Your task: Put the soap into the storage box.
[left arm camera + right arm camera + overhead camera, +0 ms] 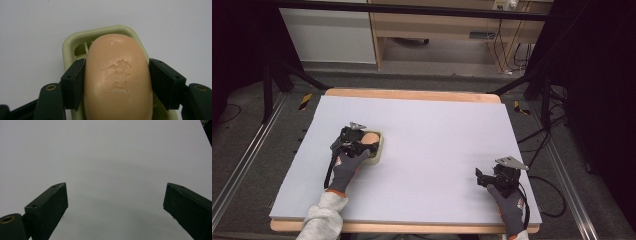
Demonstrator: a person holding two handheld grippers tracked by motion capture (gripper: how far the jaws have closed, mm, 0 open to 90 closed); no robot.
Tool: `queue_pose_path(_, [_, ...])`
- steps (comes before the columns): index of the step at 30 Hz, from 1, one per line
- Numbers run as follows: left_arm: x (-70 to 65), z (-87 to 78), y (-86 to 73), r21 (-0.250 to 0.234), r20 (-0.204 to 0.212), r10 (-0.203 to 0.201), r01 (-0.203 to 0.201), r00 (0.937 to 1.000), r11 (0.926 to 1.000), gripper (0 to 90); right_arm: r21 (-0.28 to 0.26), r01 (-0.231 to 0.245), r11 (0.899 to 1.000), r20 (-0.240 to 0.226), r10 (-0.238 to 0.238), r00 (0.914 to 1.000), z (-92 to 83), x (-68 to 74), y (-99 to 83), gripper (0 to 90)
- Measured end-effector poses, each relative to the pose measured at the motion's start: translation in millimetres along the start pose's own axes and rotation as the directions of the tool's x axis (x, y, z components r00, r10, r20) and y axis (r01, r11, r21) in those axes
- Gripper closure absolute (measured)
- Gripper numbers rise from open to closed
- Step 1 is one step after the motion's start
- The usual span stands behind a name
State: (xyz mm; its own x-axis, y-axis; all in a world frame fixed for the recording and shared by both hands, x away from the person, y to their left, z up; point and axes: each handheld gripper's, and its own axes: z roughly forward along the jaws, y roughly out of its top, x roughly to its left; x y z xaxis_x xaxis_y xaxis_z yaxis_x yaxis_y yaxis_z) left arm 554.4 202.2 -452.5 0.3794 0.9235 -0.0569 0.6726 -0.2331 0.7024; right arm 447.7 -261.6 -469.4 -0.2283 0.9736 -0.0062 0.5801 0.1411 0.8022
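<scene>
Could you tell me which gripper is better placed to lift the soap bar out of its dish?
The left gripper: its jaws already press both sides of the soap bar in the green dish. The right gripper is open over bare table, far off.

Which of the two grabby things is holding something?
The left gripper. Its fingers press both sides of the peach soap bar over the pale green dish. The right gripper is spread open above bare table.
</scene>
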Motion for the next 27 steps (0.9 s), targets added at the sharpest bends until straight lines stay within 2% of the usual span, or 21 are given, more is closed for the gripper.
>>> queue_pose_path(4, [-0.6, -4.0, 0.9, -0.022, 0.009, -0.012, 0.012, 0.9999, 0.9997, 27.7, 0.0, 0.004, 1.0, 0.002, -0.004, 1.0, -0.1, -0.2, -0.1, 5.9])
queue_pose_path(15, [-3.3, -34.6, -0.1, -0.103, 0.052, 0.019, -0.014, 0.9985, 0.9946, 19.7, -0.002, -0.006, 1.0, 0.015, 0.006, 0.9999, -0.8, -2.7, -0.4, 5.7])
queue_pose_path(21, [2.6, -51.7, -12.0, -0.132, 0.079, 0.02, -0.009, 0.9967, 0.9912, 18.6, -0.002, -0.018, 1.0, 0.023, 0.018, 0.9996, -1.6, -7.1, -1.5, 5.7])
queue_pose_path(27, [6.8, -61.9, -31.3, -0.136, 0.08, 0.028, -0.017, 0.9964, 0.9906, 18.0, 0.0, -0.015, 1.0, 0.038, 0.015, 0.9992, -2.8, -9.0, -2.4, 5.7])
